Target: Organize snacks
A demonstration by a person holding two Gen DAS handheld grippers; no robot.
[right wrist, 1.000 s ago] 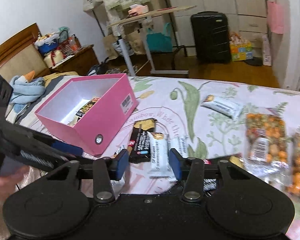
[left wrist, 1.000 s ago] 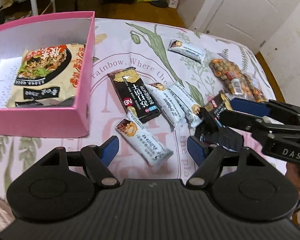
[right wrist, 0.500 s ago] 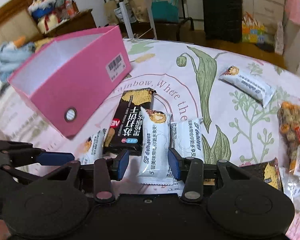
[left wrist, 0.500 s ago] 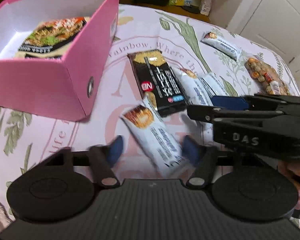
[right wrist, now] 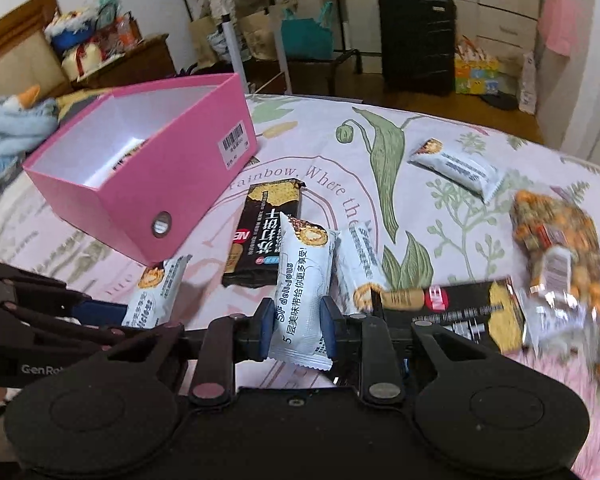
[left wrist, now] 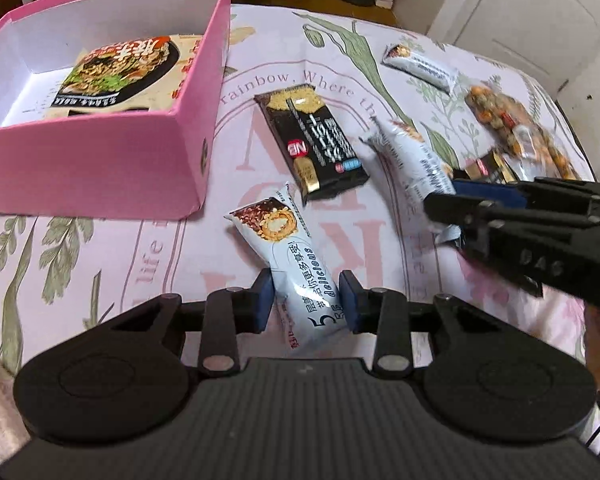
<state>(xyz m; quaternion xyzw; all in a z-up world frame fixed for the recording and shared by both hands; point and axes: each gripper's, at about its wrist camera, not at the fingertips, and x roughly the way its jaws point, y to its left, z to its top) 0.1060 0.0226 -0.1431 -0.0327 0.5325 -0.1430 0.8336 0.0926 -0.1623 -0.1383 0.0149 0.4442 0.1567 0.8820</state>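
Note:
A pink box (left wrist: 100,168) stands at the left with a noodle packet (left wrist: 124,68) inside. My left gripper (left wrist: 306,300) is shut on a white snack bar (left wrist: 288,248), its far end over the cloth. My right gripper (right wrist: 296,324) is shut on another white snack bar (right wrist: 304,276), lifted off the cloth. The right gripper also shows in the left wrist view (left wrist: 444,204). A black cracker pack (left wrist: 312,144) lies between box and bars. The pink box (right wrist: 148,184) also shows in the right wrist view.
On the flowered cloth lie a white bar (right wrist: 456,168) at the back, one more (right wrist: 360,264) beside my right gripper, a second black pack (right wrist: 460,312), and a bag of mixed nuts (right wrist: 560,240) at the right. A suitcase (right wrist: 416,40) stands on the floor beyond.
Both grippers have closed, each on a white snack bar. The right one has lifted its bar off the cloth. The left camera has pulled back a little.

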